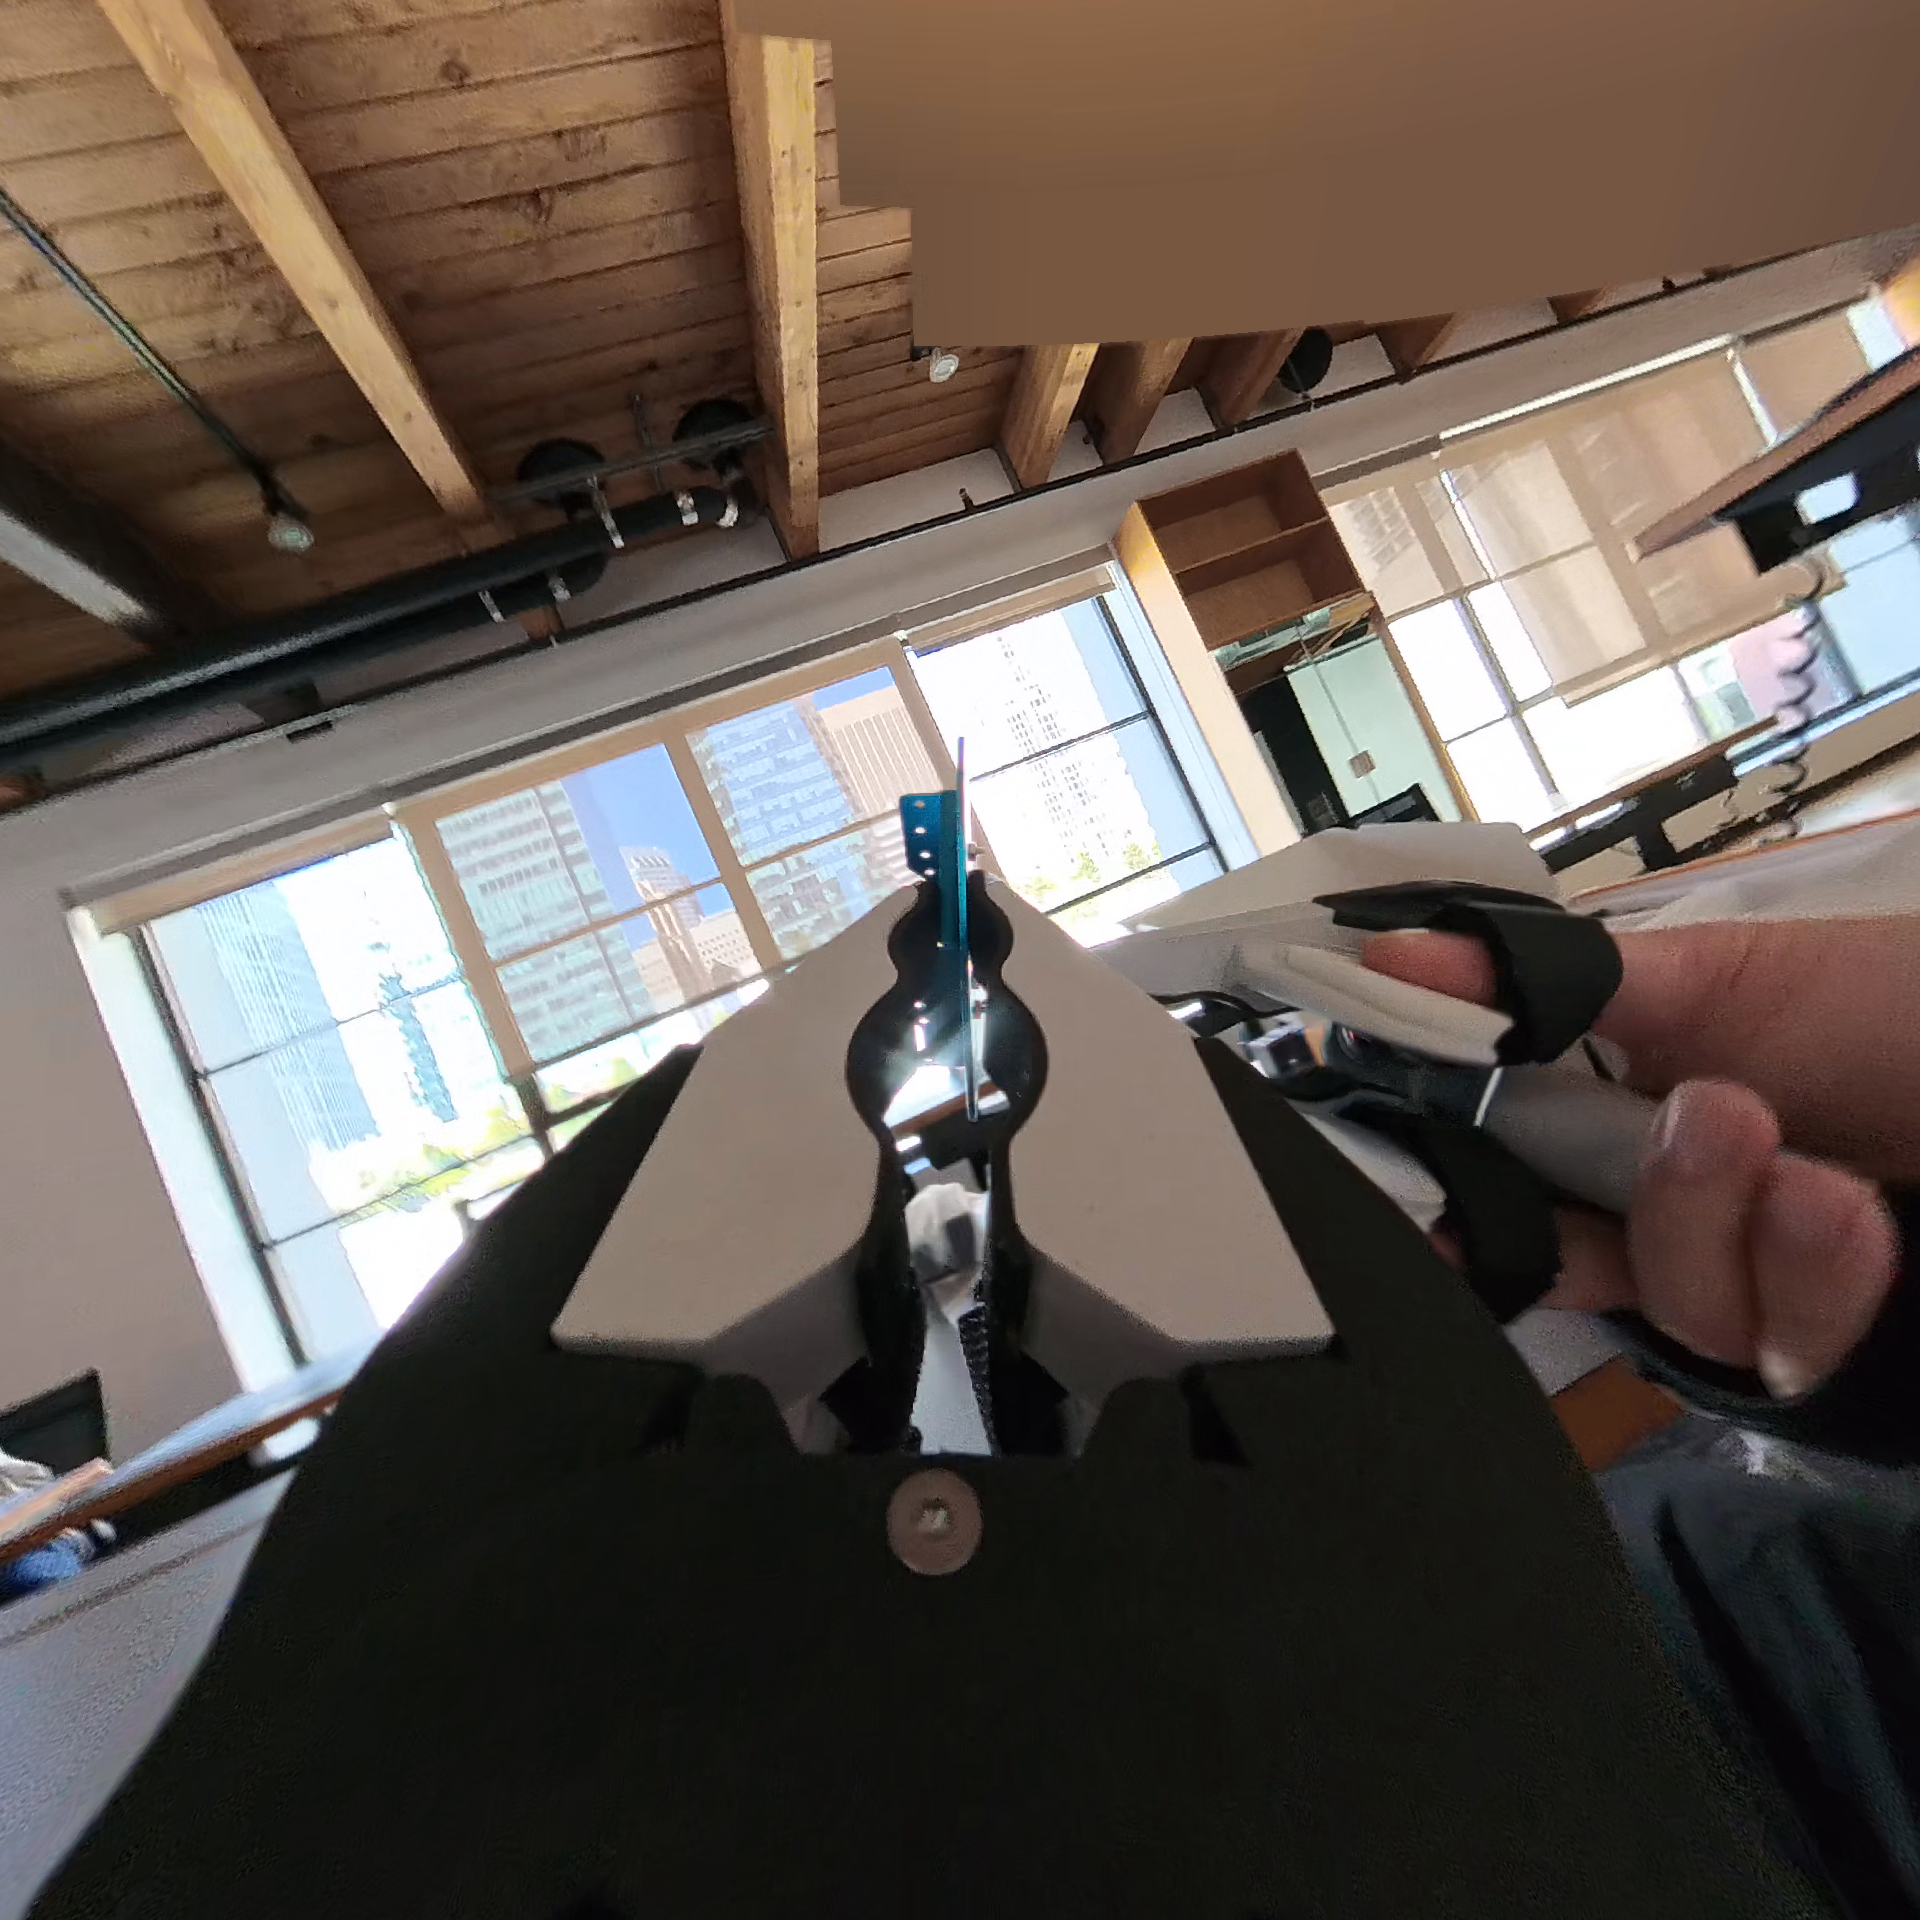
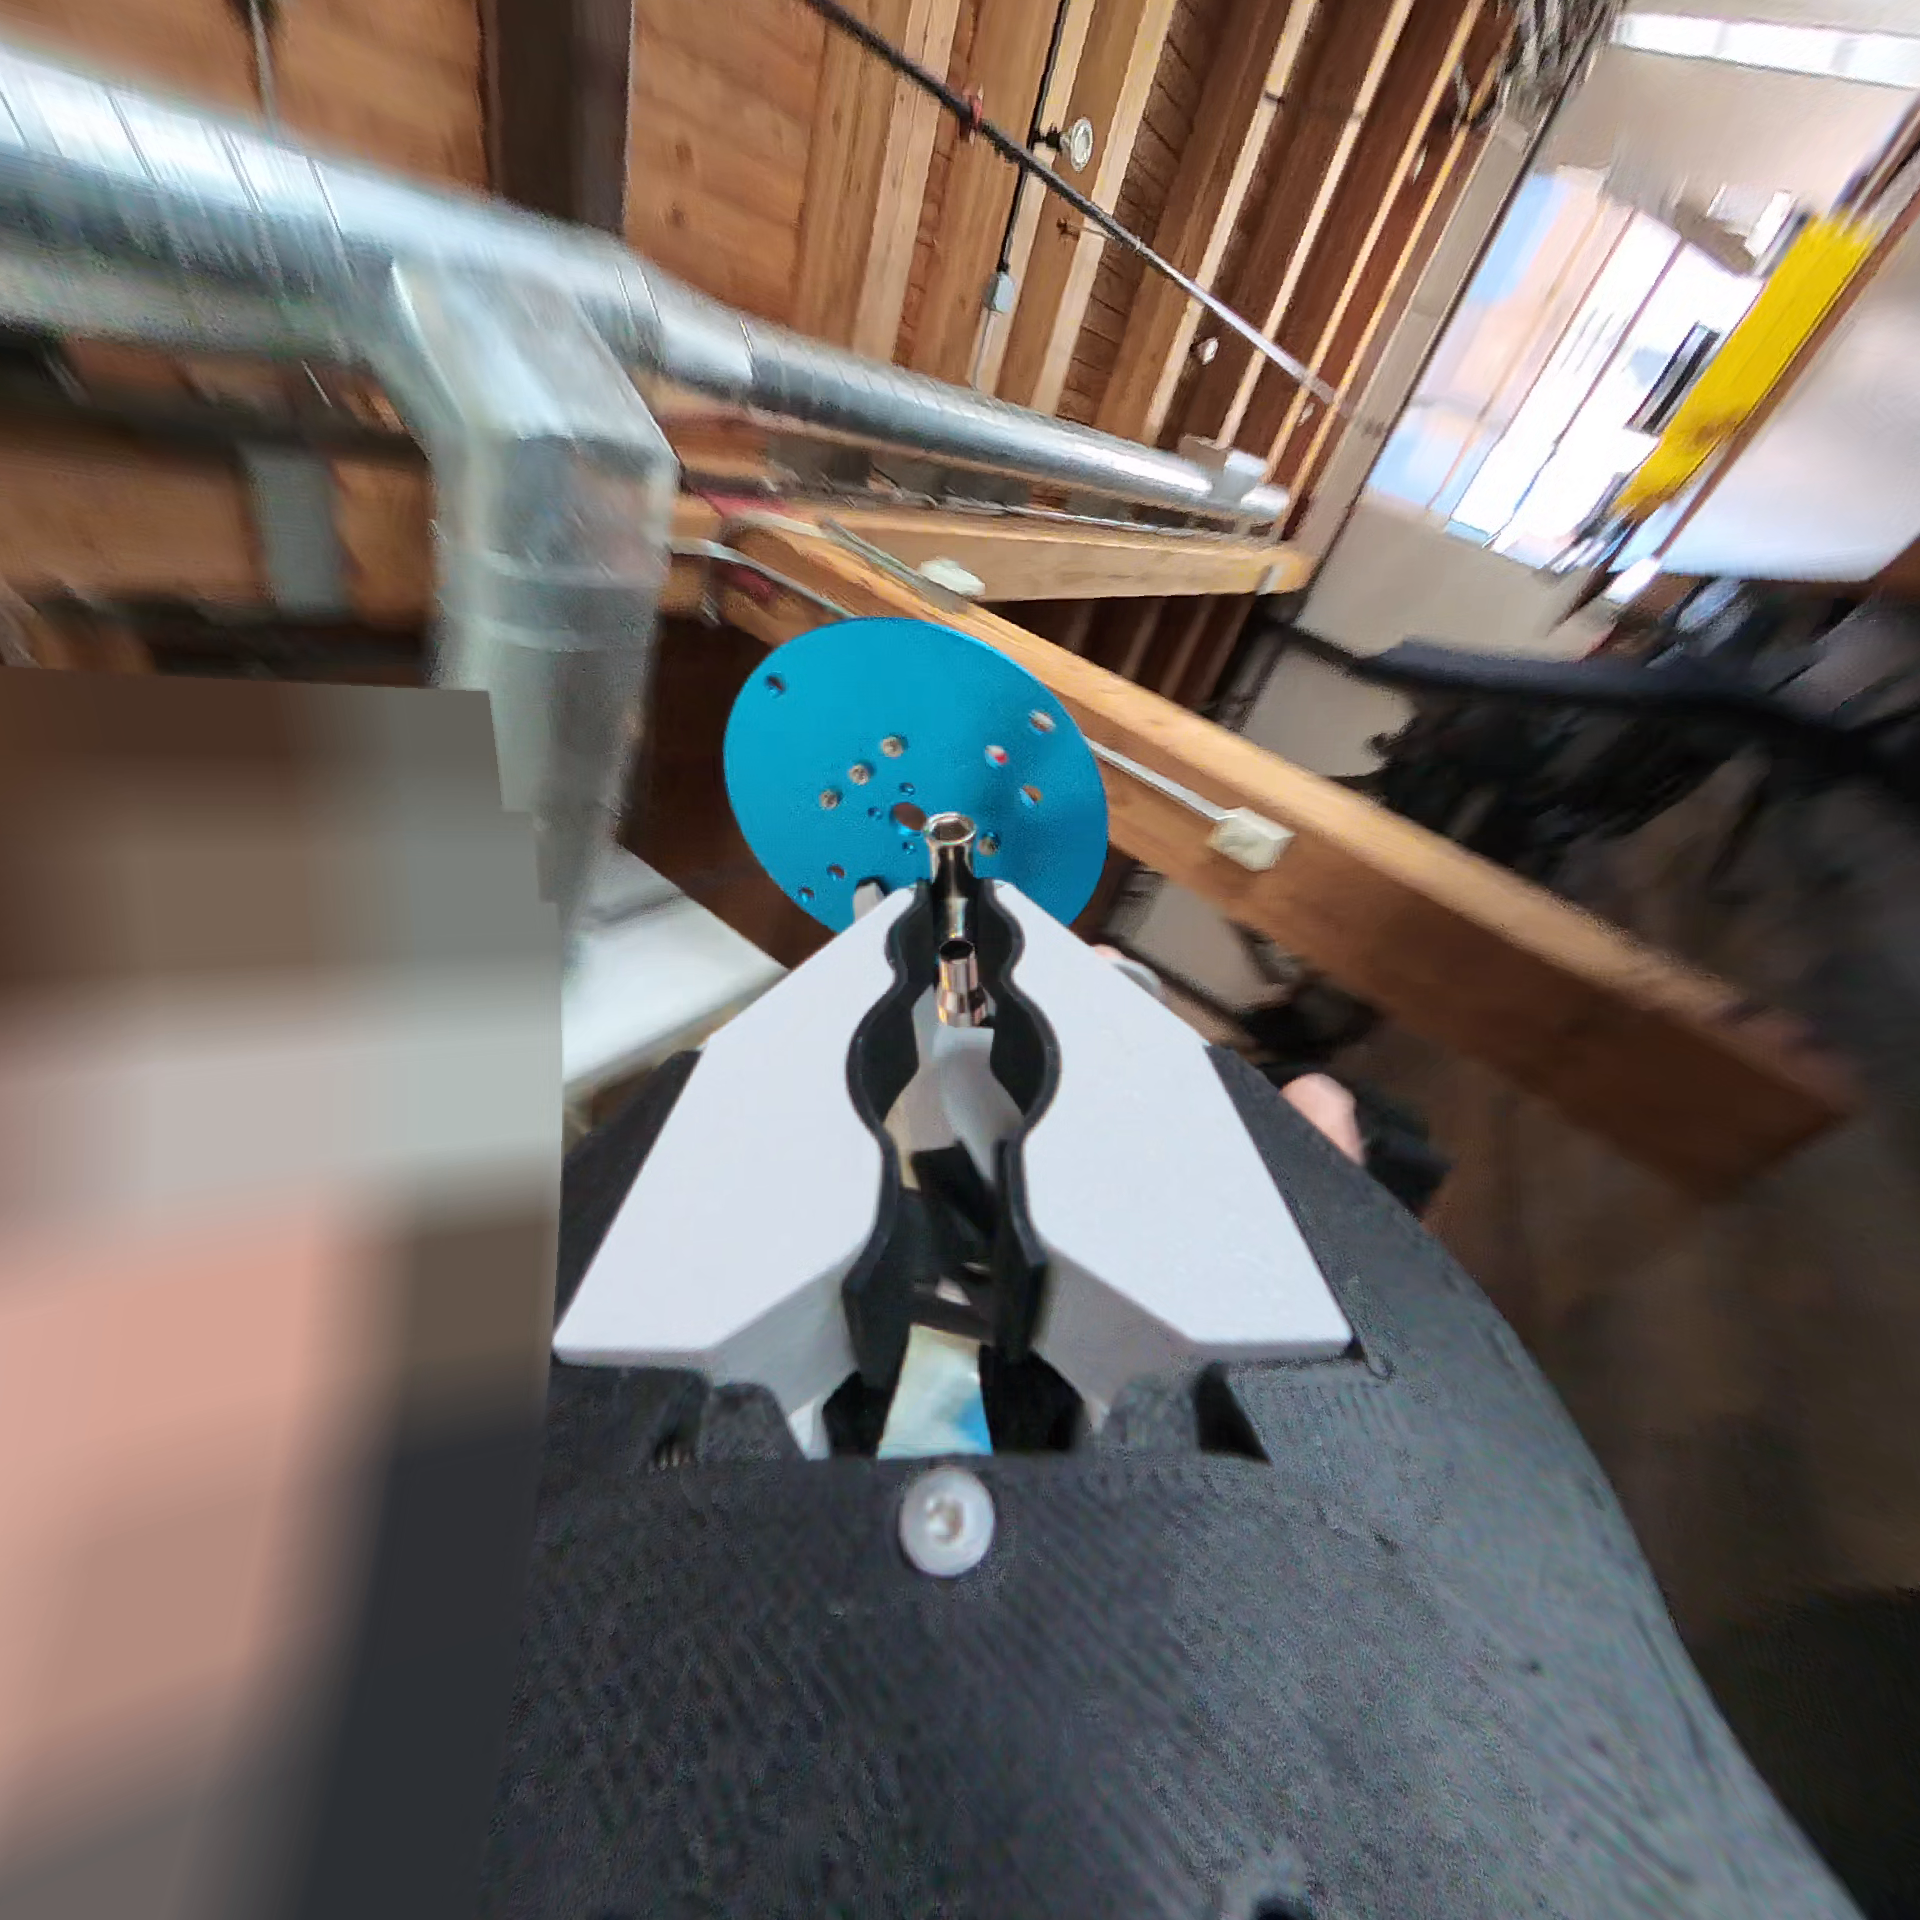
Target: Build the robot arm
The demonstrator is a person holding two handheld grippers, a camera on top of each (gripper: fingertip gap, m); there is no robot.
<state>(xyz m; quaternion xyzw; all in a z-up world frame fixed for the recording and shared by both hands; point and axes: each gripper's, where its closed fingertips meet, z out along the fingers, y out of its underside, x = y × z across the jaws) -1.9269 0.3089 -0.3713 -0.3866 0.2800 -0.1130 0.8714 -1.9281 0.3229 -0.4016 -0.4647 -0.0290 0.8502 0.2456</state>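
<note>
In the left wrist view my left gripper [image 1: 961, 899] is shut on a thin blue metal disc [image 1: 964, 821], seen edge-on and upright, with a small blue perforated bracket [image 1: 928, 836] on its left face. A person's hand [image 1: 1745, 1049] with black finger straps holds the right gripper's white body [image 1: 1299, 935] just to the right. In the right wrist view my right gripper [image 2: 948, 899] is shut on a small silver metal tube [image 2: 947, 857]. Its open end sits close against the round blue disc [image 2: 894, 748], which has several holes. A second silver piece [image 2: 956, 987] lies lower between the jaws.
Both views tilt upward. Wooden ceiling beams [image 1: 769, 260], black pipes [image 1: 416, 613], large windows [image 1: 582, 914] and a wooden shelf unit [image 1: 1247, 540] lie beyond the left gripper. A silver air duct [image 2: 520, 343] and a wooden beam [image 2: 1403, 883] lie beyond the right. Left and right tips are no more than a few centimetres apart.
</note>
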